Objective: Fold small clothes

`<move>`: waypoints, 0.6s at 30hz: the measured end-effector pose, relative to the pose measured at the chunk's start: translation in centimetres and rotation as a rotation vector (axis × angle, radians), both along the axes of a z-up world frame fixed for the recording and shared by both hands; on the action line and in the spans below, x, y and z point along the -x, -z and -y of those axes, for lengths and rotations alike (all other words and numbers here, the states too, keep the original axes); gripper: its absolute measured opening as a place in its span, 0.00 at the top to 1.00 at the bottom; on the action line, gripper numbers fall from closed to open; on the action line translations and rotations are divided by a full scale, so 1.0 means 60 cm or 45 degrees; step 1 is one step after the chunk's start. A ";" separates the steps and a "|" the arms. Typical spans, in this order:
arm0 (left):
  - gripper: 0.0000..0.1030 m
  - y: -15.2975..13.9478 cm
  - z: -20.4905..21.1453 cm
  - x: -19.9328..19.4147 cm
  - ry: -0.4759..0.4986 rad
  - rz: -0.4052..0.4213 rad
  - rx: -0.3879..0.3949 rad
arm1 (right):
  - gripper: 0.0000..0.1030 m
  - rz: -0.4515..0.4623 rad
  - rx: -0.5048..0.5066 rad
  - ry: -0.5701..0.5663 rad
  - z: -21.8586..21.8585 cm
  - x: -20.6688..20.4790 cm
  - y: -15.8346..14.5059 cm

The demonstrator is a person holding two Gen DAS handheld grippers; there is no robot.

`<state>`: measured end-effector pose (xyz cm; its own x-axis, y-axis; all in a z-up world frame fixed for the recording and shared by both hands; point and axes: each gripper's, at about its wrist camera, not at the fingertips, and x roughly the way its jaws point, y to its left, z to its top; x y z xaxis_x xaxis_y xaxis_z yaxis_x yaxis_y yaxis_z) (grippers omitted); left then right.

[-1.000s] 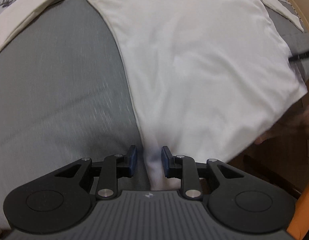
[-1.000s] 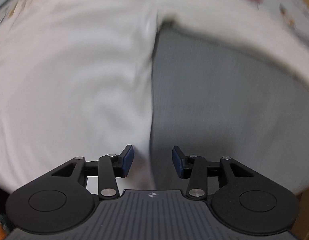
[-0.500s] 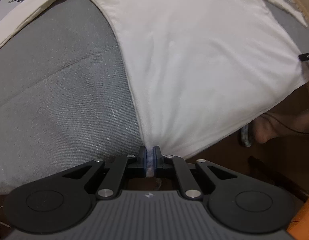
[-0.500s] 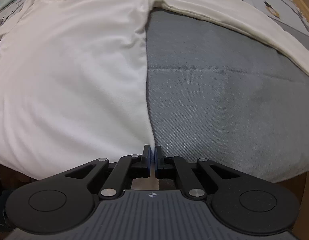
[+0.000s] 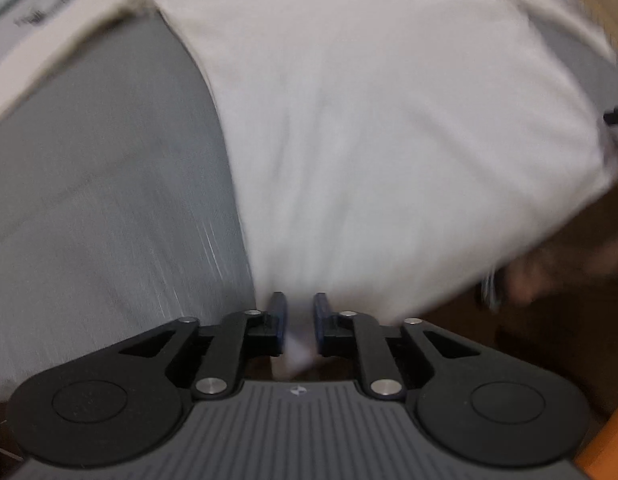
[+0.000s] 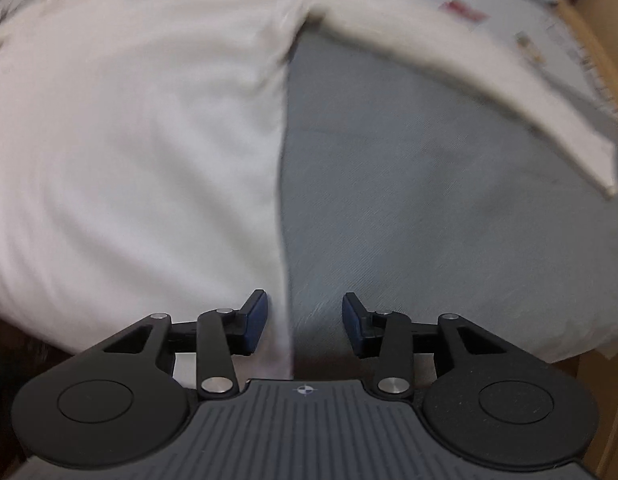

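A white long-sleeved shirt (image 5: 369, 120) lies spread on a grey cushion (image 5: 101, 200). In the left wrist view my left gripper (image 5: 299, 312) is open a little, with the shirt's bottom left corner lying between its fingers. In the right wrist view the shirt (image 6: 129, 140) fills the left half, with one sleeve (image 6: 489, 88) stretched out to the right. My right gripper (image 6: 303, 314) is open wide, with the shirt's bottom right corner and side edge lying between its fingers. Both views are blurred by motion.
The grey cushion (image 6: 429, 220) ends just under both grippers, with dark floor below. A patterned sheet (image 6: 529, 12) lies beyond the shirt. A wooden edge (image 6: 601, 60) runs at far right. The tip of the other gripper (image 5: 617, 116) shows at the right.
Both grippers were shut on the shirt's bottom corners half a second ago and have now opened. The right one opened wider. The shirt's hem lies loose between the fingers.
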<state>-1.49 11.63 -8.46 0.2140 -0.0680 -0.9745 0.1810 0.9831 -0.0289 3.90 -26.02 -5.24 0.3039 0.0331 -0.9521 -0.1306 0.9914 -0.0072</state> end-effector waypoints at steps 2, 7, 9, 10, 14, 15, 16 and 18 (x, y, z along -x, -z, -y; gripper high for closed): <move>0.58 -0.032 -0.008 -0.015 -0.066 0.139 0.012 | 0.59 0.155 -0.046 0.018 0.006 -0.008 -0.051; 0.58 -0.114 -0.068 -0.067 -0.287 0.473 -0.002 | 0.57 0.496 -0.147 0.028 0.015 -0.025 -0.166; 0.58 -0.137 -0.101 -0.093 -0.375 0.575 -0.020 | 0.57 0.588 -0.150 0.012 0.010 -0.032 -0.189; 0.58 -0.145 -0.116 -0.104 -0.407 0.612 -0.029 | 0.57 0.617 -0.144 0.016 0.012 -0.027 -0.191; 0.64 -0.158 -0.229 -0.157 -0.557 0.711 -0.155 | 0.57 0.556 -0.083 0.070 -0.025 -0.040 -0.161; 0.69 -0.143 -0.258 -0.162 -0.613 0.719 -0.201 | 0.58 0.555 -0.079 0.078 -0.037 -0.046 -0.160; 0.70 -0.126 -0.288 -0.161 -0.668 0.722 -0.250 | 0.58 0.571 -0.085 0.075 -0.051 -0.050 -0.161; 0.70 -0.083 -0.343 -0.148 -0.763 0.719 -0.353 | 0.58 0.591 -0.091 0.032 -0.077 -0.055 -0.164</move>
<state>7.37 32.20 -3.50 0.5945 0.4352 -0.6762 -0.4548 0.8754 0.1635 7.22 -21.42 4.63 0.6986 0.0809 -0.7109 -0.1056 0.9944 0.0094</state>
